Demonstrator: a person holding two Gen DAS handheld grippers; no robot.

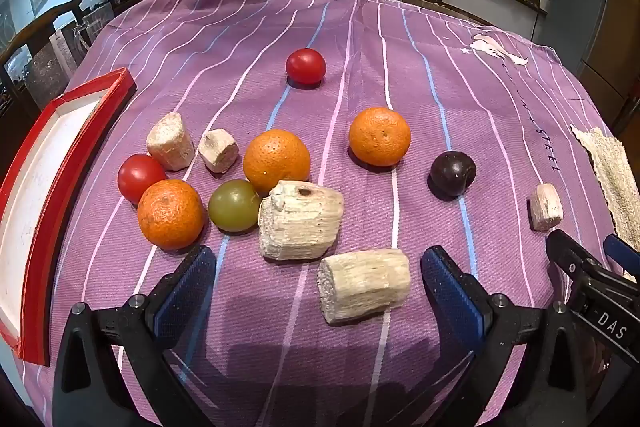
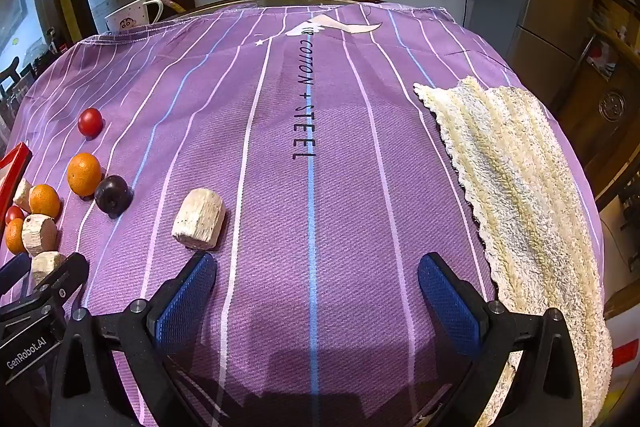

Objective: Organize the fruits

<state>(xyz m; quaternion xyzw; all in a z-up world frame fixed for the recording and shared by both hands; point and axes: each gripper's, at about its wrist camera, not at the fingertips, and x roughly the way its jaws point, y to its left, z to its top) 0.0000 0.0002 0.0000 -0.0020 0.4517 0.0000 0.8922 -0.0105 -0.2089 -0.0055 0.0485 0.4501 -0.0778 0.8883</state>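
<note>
Both claws are wide and empty: the left claw [image 1: 318, 291] hangs over the fruit pile, the right claw [image 2: 316, 291] over bare cloth. The nearest orange [image 1: 170, 214] looks round, firm and rolly; I would pinch its middle gently.

table [image 2: 256, 3] | purple striped cloth [image 2: 340, 187] | on cloth: fruits [image 1: 276, 159], pale chunks [image 1: 300, 221], towel [image 2: 520, 187], red tray [image 1: 44, 187]

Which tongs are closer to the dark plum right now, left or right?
Left, narrowly. The dark plum lies just ahead and right of the open left tongs. From the open right tongs it sits farther off, ahead and well left.
</note>
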